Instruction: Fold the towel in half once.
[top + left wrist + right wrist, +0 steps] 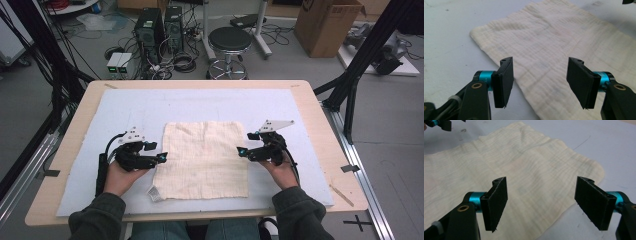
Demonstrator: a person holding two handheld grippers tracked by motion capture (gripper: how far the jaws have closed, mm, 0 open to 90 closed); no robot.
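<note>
A cream square cloth (204, 159) lies flat on the pale blue mat (125, 107) in the middle of the table. My left gripper (159, 152) hovers at the cloth's left edge, jaws open, with nothing between them; in the left gripper view the cloth (554, 47) stretches ahead of the left gripper (540, 82). My right gripper (246, 144) sits at the cloth's right edge, also open and empty. Ahead of the right gripper (541, 203) in its own view spreads the cloth (506, 170), one corner at the right.
The mat covers a wooden table (322, 145). A small tag (155, 194) sticks out at the cloth's near left corner. Beyond the table stand a black stool (229, 42), computer towers (159, 30) and a cardboard box (327, 22).
</note>
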